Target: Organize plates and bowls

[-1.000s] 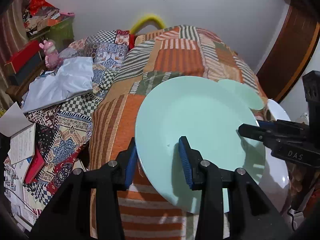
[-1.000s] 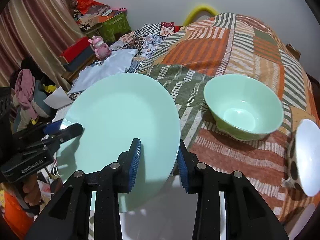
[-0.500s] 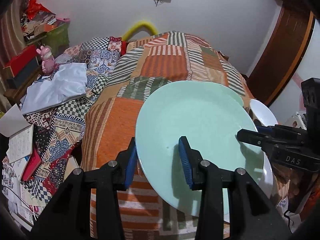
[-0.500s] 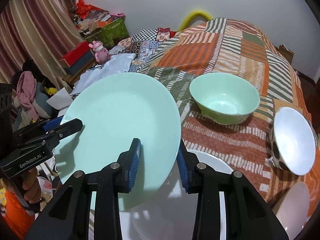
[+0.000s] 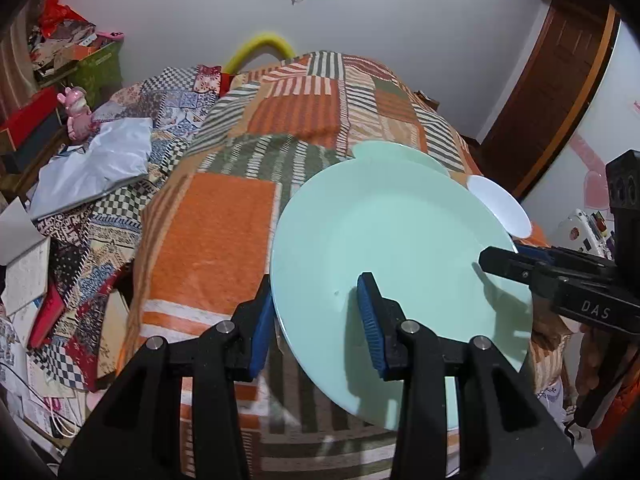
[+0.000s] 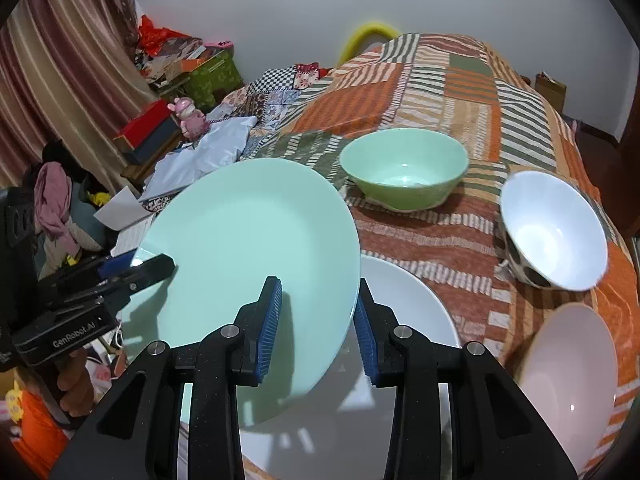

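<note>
Bed [image 6: 452,92] w/ patchwork quilt fills the room, clutter along its left side. Left gripper [image 5: 316,320] jaws pinch the left rim of the mint plate [image 6: 248,264]; right gripper [image 6: 318,320] jaws pinch its right rim, so the plate hangs tilted btwn both, over a white plate [image 6: 404,304] on the bed. Further right: green bowl [image 6: 404,168] upright on the quilt, then white spotted bowl [image 6: 552,232] tipped, pale bowl [image 6: 568,376] at the bed edge.

bare blanket [image 5: 208,232] lies open on the left. green bowl [image 6: 404,168], spotted bowl [image 6: 552,232] and white plate [image 6: 404,304] crowd the right.
</note>
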### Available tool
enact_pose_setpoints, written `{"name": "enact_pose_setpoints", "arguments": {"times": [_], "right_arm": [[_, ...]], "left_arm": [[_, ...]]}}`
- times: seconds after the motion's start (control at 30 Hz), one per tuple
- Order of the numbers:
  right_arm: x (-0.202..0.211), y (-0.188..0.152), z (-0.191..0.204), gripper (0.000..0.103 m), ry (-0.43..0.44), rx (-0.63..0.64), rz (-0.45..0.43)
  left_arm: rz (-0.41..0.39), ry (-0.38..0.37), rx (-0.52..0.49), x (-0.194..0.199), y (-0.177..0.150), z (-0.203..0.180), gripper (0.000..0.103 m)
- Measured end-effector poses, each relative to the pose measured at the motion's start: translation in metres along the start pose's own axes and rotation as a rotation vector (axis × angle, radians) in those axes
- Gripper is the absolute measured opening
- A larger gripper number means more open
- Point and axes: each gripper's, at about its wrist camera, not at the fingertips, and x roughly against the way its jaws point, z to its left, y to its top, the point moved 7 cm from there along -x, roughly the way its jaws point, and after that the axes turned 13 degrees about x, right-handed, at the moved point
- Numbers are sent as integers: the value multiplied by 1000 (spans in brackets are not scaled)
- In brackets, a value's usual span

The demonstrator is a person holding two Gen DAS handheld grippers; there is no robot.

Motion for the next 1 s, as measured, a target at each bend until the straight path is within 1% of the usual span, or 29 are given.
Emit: {"name": "enact_pose_setpoints", "arguments": {"times": [0.17,0.47,0.67,0.87,1.0], "right_arm": [[7,-12,-6,33,-15,-16,-2],[8,-42,-15,33,-26,-72,21],[5,-60,-13,33,-74,-67,41],[2,-73,-17,33,-87,-77,55],[0,-79,-22,33,-98,-82,70]], "left_arm": [[19,-26,7,-3,-12,-11,39],[71,-40,0,-15,-35,-21,39],[99,-8,-21,-29,-51,-24,39],[128,-4,-14,-42,-60,-23,39],[138,0,-30,-47,-64,-27,39]]}}
